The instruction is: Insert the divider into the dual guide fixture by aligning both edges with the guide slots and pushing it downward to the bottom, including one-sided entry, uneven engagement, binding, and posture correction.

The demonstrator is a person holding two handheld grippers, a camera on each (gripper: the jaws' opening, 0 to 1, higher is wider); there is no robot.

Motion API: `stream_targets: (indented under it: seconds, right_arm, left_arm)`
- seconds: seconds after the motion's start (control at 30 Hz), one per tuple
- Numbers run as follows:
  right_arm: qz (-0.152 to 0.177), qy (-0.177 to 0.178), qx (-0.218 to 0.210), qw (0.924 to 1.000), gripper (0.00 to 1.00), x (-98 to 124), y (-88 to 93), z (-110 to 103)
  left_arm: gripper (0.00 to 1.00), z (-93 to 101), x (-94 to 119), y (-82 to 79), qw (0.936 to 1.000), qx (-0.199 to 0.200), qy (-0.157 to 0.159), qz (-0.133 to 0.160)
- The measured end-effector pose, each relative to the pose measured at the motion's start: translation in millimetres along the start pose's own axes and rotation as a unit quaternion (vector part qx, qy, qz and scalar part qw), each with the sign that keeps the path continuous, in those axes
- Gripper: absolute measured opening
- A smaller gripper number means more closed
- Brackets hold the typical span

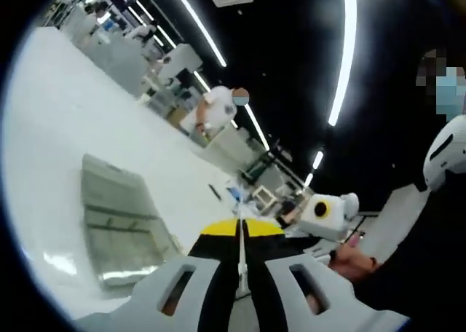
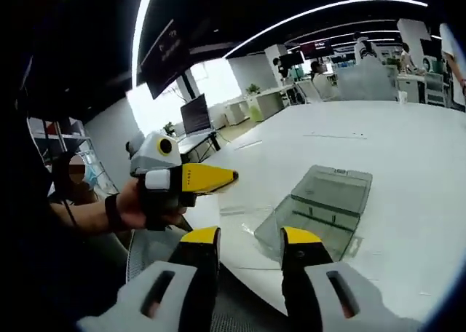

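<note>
Overhead, left gripper (image 2: 231,176) pinches the divider (image 1: 240,255); right gripper (image 2: 250,237) gapes.

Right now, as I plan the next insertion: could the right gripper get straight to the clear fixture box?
Probably yes. The right gripper stands open, and the clear fixture box lies just ahead of it on the white table, with nothing between; the left gripper hangs off to the side.

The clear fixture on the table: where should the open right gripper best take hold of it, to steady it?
Probably the clear fixture's near rim, from above: its walls look thin and upright under an open top, so the open right gripper can straddle one.
</note>
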State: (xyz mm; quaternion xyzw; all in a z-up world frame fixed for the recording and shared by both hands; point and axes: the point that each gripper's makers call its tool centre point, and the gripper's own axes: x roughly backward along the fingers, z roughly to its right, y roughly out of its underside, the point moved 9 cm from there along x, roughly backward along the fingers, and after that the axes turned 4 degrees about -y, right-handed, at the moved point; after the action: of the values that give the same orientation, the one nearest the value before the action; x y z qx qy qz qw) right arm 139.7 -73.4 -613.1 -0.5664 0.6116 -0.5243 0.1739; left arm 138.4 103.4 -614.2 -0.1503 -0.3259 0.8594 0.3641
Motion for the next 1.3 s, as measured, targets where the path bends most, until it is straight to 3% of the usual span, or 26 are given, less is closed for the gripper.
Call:
stream_targets:
  seconds: [0.2, 0.3, 0.43, 0.67, 1.03, 1.23, 1.3]
  right_arm:
    - [0.030, -0.025, -0.037, 0.9985, 0.23, 1.4, -5.0, 2.2]
    - [0.040, -0.038, -0.056, 0.9969, 0.16, 2.1, -6.9, 3.9]
    - [0.052, -0.058, -0.071, 0.9944, 0.13, 1.2, -9.2, 4.5]
    - [0.099, -0.104, -0.111, 0.9834, 0.09, 0.6, -17.7, 2.4]
    - [0.115, -0.126, -0.139, 0.9755, 0.09, 0.0, -16.2, 1.0]
    - [0.120, -0.145, -0.172, 0.9670, 0.05, 0.4, -13.5, -1.0]
    - [0.125, -0.159, -0.192, 0.9602, 0.04, 1.8, -14.5, -1.8]
  left_arm:
    - [0.00, -6.6, -0.2, -2.4, 0.9999, 0.013, 0.002, -0.002]
    - [0.00, -9.2, 0.7, -4.9, 0.9997, 0.022, 0.004, 0.006]
    - [0.00, -10.7, 0.4, -7.4, 0.9992, 0.035, 0.010, 0.019]
    - [0.00, -10.8, 4.3, -10.1, 0.9956, 0.073, 0.042, 0.041]
    - [0.00, -3.9, 9.2, -2.3, 0.9925, 0.093, 0.065, 0.046]
    - [0.00, -3.6, 8.9, 1.5, 0.9907, 0.107, 0.071, 0.044]
    - [0.00, -3.0, 9.5, 1.5, 0.9891, 0.115, 0.078, 0.048]
